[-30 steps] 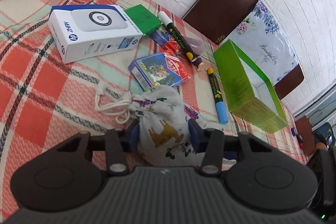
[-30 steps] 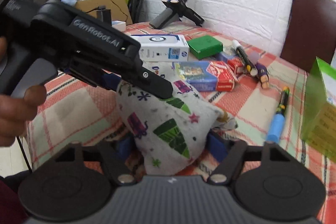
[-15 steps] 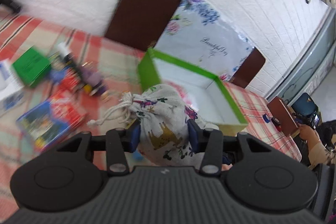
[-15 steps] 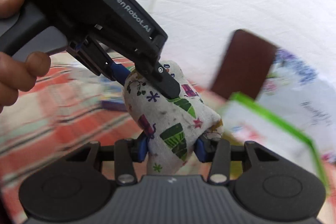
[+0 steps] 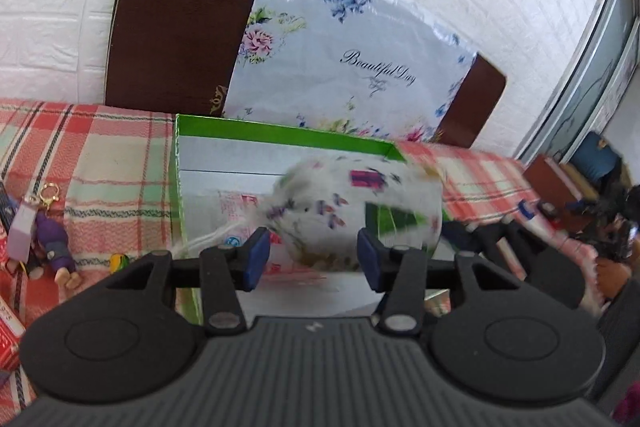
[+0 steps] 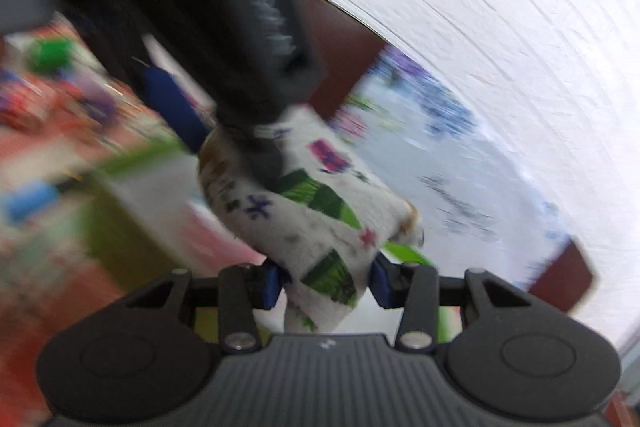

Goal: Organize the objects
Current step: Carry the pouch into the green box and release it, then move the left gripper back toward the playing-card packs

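Note:
A white printed drawstring pouch (image 5: 352,211) hangs, blurred, over the open green box (image 5: 280,133) in the left wrist view. My left gripper (image 5: 314,259) has its jaws apart, and the pouch sits just beyond them, not clearly pinched. In the right wrist view the same pouch (image 6: 320,223) sits between the pads of my right gripper (image 6: 324,283), which is shut on its lower end. The left gripper's black body (image 6: 240,7) fills the top left of that view, above the pouch.
A brown chair back (image 5: 180,15) and a floral bag (image 5: 352,63) stand behind the box against the white brick wall. A purple doll keychain (image 5: 52,247) lies on the checked tablecloth (image 5: 100,163) at the left. Small items lie on the table at the right.
Both grippers carried the pouch from the table's middle to above the green box. The left jaws have opened off the pouch; the right still holds it.

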Demonstrator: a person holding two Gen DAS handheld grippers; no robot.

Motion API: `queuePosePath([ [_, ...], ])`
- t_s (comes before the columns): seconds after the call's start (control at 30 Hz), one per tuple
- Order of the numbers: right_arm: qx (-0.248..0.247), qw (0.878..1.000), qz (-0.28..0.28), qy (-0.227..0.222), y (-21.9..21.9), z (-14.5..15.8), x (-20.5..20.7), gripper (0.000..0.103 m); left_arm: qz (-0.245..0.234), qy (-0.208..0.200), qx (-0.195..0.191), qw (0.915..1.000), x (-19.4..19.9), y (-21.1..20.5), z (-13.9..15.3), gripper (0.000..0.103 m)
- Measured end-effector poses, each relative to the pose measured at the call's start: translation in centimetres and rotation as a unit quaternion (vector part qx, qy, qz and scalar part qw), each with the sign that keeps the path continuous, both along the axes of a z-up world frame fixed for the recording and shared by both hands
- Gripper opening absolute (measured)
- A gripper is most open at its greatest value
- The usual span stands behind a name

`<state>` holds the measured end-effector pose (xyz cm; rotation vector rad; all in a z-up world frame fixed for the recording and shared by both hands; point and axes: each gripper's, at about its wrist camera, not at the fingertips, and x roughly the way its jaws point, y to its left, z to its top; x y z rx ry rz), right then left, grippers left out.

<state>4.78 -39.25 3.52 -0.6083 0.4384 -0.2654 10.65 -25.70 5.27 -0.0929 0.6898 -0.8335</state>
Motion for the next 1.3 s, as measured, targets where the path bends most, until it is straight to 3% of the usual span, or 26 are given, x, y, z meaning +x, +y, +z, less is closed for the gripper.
queuePosePath([
  [0.07,0.042,0.999,-0.03,0.001,-1.8,0.7,0.6,0.068,0.001,0.0,0.021,0.9998,0.0,-0.4,-0.5,0.053],
  [0.13,0.034,0.998,-0.047,-0.012,-2.3,0.9,0.3,0.073,0.002,0.006,0.031,0.9995,-0.2,-0.1,-1.0,0.054],
  [0.4,0.077,0.996,-0.005,-0.038,0.8,1.7,-3.6,0.072,0.003,-0.029,0.034,0.999,-2.7,3.6,-0.7,0.054],
  [0.5,0.119,0.992,0.012,-0.039,2.4,1.9,-4.5,0.072,0.017,-0.076,0.058,0.9952,-4.8,4.8,-0.1,0.056],
  [0.6,0.145,0.989,0.021,-0.038,4.1,1.7,-5.6,0.072,0.024,-0.093,0.08,0.9921,-6.1,6.4,-0.4,0.056],
  [0.87,0.177,0.982,0.068,0.008,8.5,0.3,-7.1,0.072,0.072,-0.069,0.12,0.9877,-6.9,12.3,-2.8,0.056],
  [1.3,0.2,0.964,0.154,0.085,15.8,-0.5,-5.6,0.069,0.188,-0.034,0.126,0.9736,-5.5,21.9,-4.9,0.056],
])
